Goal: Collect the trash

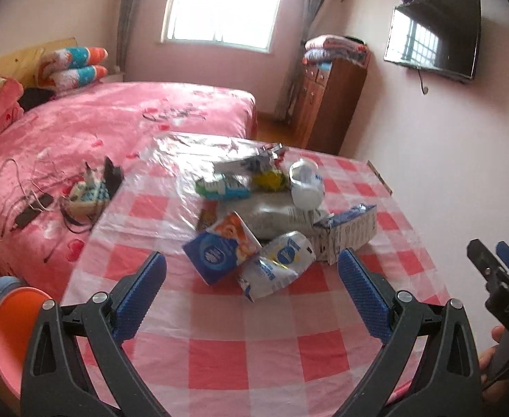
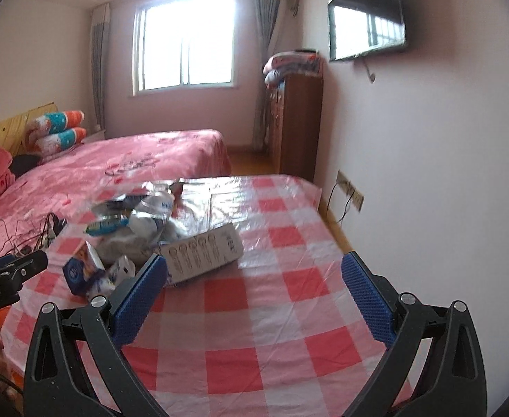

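Left gripper (image 1: 251,278) hangs wide and empty just before the trash pile (image 1: 272,215) on the checked bench (image 1: 219,365).

The right gripper (image 2: 254,274) is equally wide, holding nothing, beside the white carton (image 2: 202,253). The wrappers overlap loosely, so a pinch on the crumpled pouch (image 1: 275,264) could drag neighbours off, and the plastic bottle (image 1: 306,182) on top may roll toward the bed (image 1: 115,114).

A pink bed (image 1: 115,118) fills the left of the room, with rolled patterned pillows (image 1: 77,66) stacked at its head and a tangle of cables (image 1: 39,201) on the cover. A bright window (image 2: 185,40) glows on the far wall. A wooden cabinet (image 2: 298,121) carries folded blankets (image 2: 291,62), and a television (image 1: 433,36) hangs beside it.
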